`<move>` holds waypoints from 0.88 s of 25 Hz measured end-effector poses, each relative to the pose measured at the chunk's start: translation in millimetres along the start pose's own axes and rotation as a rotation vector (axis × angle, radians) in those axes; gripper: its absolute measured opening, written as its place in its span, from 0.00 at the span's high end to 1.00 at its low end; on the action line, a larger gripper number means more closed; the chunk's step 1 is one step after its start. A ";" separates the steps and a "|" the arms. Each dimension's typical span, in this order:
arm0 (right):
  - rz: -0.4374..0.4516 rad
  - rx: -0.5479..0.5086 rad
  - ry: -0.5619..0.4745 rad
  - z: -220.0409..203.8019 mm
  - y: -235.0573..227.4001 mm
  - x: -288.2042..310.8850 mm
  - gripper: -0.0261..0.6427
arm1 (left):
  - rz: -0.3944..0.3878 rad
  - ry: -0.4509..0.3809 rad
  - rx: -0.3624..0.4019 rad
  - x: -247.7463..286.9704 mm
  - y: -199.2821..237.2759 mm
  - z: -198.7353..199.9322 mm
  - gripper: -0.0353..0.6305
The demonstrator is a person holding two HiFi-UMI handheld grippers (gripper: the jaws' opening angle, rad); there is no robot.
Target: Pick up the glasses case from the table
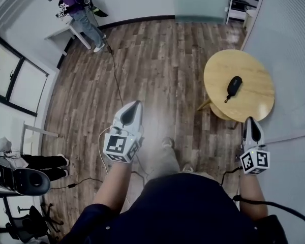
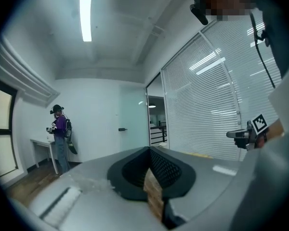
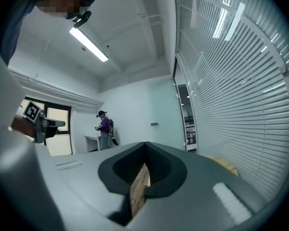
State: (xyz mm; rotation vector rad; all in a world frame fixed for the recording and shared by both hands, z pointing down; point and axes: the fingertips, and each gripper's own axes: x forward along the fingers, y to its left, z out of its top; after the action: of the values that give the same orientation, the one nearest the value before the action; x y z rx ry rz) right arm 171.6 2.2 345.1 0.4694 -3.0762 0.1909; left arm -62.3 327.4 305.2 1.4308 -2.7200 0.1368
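A black glasses case (image 1: 234,87) lay on the round surface (image 1: 256,67) at two o'clock. The left hand-held gripper (image 1: 136,104) and right hand-held gripper (image 1: 250,121) were closed, empty.

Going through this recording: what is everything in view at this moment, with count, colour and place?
glasses case: one, black, lying on the round table
round table: one, light wood, right side of the head view
floor cable: one, dark, running across the wood floor
white desk: one, far left corner
standing person: one, purple top, at the white desk
office chair: one, black, lower left
left gripper: one, grey, jaws together, empty, over the floor
right gripper: one, grey, jaws together, empty, short of the round table
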 end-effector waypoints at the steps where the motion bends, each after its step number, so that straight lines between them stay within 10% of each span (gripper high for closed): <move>1: -0.019 0.006 0.004 -3.4 -3.7 8.2 0.95 | -0.017 0.000 -0.001 15.4 5.5 -2.8 0.94; 22: -0.387 0.077 0.012 16.9 4.8 173.9 0.95 | -0.427 -0.024 0.035 324.8 140.5 21.1 0.94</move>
State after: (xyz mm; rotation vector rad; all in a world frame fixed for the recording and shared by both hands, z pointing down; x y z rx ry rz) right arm 4.1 -46.7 335.1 1.0444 -2.8976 0.2984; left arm -362.2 138.4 309.6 1.9898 -2.3677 0.1442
